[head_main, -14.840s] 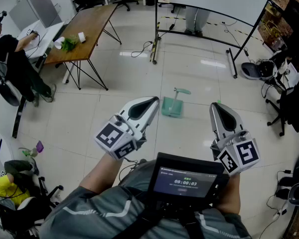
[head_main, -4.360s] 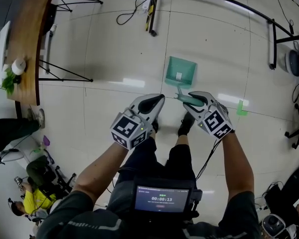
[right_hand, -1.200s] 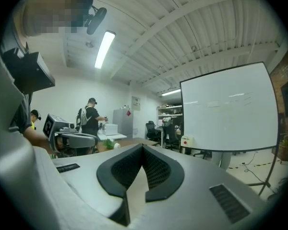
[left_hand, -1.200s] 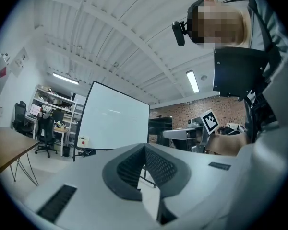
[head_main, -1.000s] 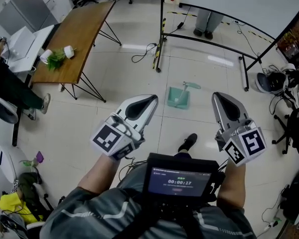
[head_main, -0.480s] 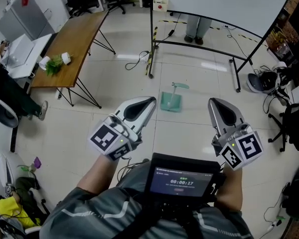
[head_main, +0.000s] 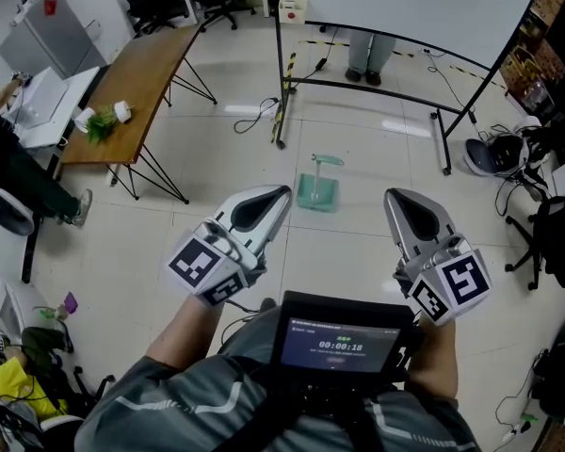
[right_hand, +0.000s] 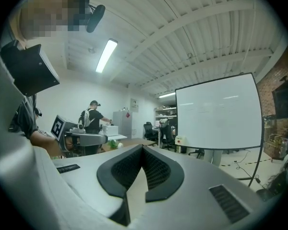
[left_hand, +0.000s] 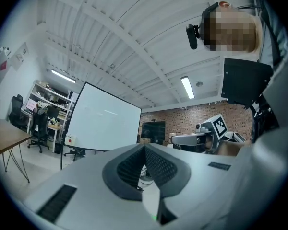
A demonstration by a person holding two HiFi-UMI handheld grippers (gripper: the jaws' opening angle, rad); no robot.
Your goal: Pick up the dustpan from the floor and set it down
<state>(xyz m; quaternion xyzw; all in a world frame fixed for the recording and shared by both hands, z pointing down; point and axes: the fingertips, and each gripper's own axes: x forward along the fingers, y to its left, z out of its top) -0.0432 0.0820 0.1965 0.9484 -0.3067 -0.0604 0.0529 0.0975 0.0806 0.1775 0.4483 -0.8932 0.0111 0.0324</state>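
The teal dustpan [head_main: 317,190] rests on the tiled floor ahead of me, its handle [head_main: 327,161] standing up at the far end. Neither gripper touches it. My left gripper [head_main: 281,194] is held level above the floor, below and left of the dustpan, with its dark pads together and nothing between them [left_hand: 145,147]. My right gripper [head_main: 394,198] is held level to the right of the dustpan, also shut and empty [right_hand: 143,148]. The dustpan does not show in either gripper view.
A whiteboard on a black floor frame [head_main: 358,86] stands beyond the dustpan, with a person's legs [head_main: 363,59] behind it. A wooden table [head_main: 146,73] is at the left, a cable [head_main: 254,111] lies near the frame, and chairs and gear [head_main: 494,153] crowd the right.
Both grippers have stayed shut and drifted slightly left in the view. The dustpan sits a little farther off, and the shoe seen near it a second ago is gone from view.
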